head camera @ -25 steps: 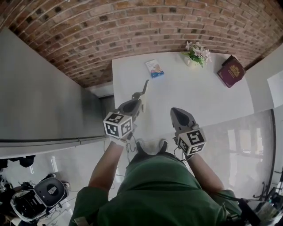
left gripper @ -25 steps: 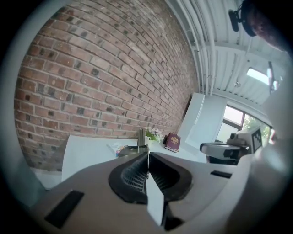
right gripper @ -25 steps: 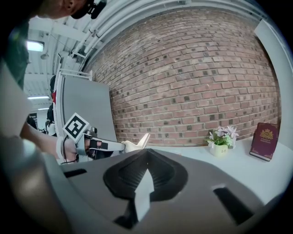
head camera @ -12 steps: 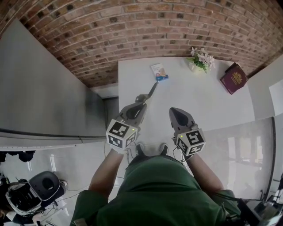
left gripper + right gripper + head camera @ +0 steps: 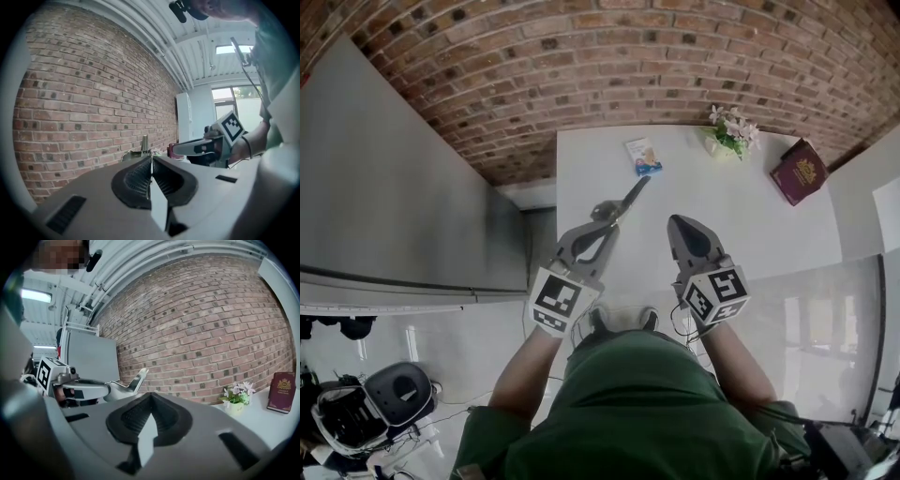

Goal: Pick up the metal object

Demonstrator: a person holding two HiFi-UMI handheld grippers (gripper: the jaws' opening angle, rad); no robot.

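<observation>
The metal object (image 5: 625,200) – a scissor-like tool with looped handles and a narrow pointed end – is gripped at its handle end by the left gripper (image 5: 600,225), whose jaws are pressed together on it. In the left gripper view only the tip of the tool (image 5: 144,143) is seen, standing up just beyond the closed jaws of the left gripper (image 5: 151,158). The tool is held over the near left part of the white table (image 5: 750,220), its point aimed far and to the right, towards a small blue-and-white packet (image 5: 643,156) that lies flat near the table's far edge. The right gripper (image 5: 680,223) is held just to the right of the left one, apart from it; its jaws are seen closed on each other in the right gripper view (image 5: 150,395), with nothing between them. From that view the tool (image 5: 134,380) is seen raised against the brick wall (image 5: 206,324). At the far right of the table a small pot of pale flowers (image 5: 730,134) stands – and right of it a maroon booklet (image 5: 799,172) lies flat.
</observation>
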